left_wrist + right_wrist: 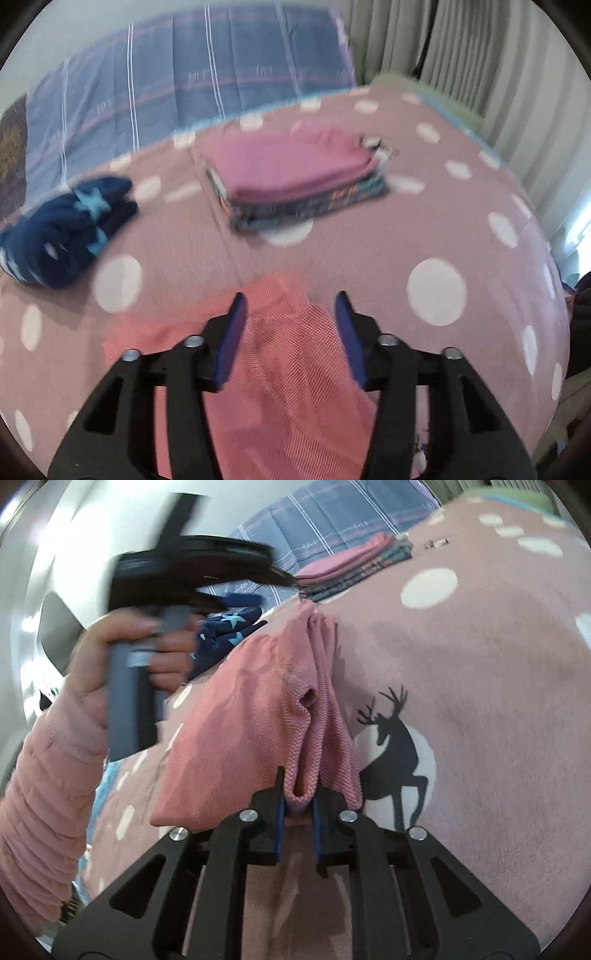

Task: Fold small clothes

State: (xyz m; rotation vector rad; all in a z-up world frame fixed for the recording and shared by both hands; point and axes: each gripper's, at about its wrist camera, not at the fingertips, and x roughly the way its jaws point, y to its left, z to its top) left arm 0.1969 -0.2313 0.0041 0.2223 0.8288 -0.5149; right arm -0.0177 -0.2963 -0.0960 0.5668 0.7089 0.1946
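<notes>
The right gripper (297, 794) is closest to us. Its jaws are almost closed, and a fold of the pink mesh garment (258, 709) sits between the blue pads. From here I cannot tell if the pads still press on it.

The left gripper (291, 317) has let go. Its jaws stand apart over the same pink mesh garment (266, 369), and no cloth is pinched in them. A hand (122, 653) in a pink sleeve (40, 794) holds that gripper's grey handle.

The garment lies on the bed (461, 229), on a pink cover with white dots and a black deer (395, 746). It looks folded lengthways, with the edges bunched up.

To do this step well, I think the right jaws should let the cloth slip out softly, without tugging, so the fold stays flat. Then both grippers can take the near end and bring it over to the far end, keeping the edges lined up.

Farther away lies a dark blue garment with stars (70, 229), still crumpled. Past it sits a neat stack of folded clothes (291, 177) with a pink one on top. The pink mesh garment should probably go there when it is done. At the back is a blue striped quilt (207, 62).
</notes>
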